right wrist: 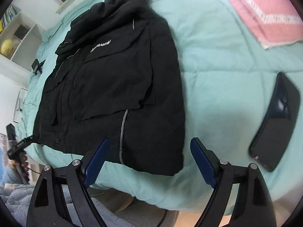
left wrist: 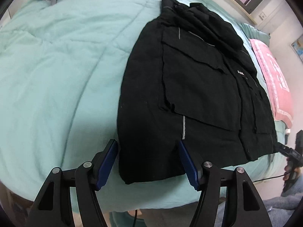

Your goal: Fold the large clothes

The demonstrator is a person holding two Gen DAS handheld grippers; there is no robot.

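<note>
Both pairs of blue fingers stand spread with nothing pinched between them. Our left gripper [left wrist: 148,162] hangs over the near hem, and the left bottom corner of the black jacket [left wrist: 189,87] shows between its fingers [left wrist: 108,162], though we cannot tell if the pads touch cloth. Our right gripper [right wrist: 149,160] is wider apart; the jacket's other bottom corner lies between and just ahead of its fingers [right wrist: 203,162], apparently not yet touched.

The jacket lies flat on the mint quilt [left wrist: 56,66], sleeves already folded across the chest, hood bunched at the far end, well beyond both sets of tips. A dark phone [right wrist: 274,121] rests on the quilt to the right of the right fingers, and a pink pillow [right wrist: 265,9] lies farther off.

We judge the step in hand to be taking the hem for a bottom-to-top fold. Next we need both sets of fingers to settle over their corners, close on all the layers, then lift together and carry the hem evenly toward the hood.
</note>
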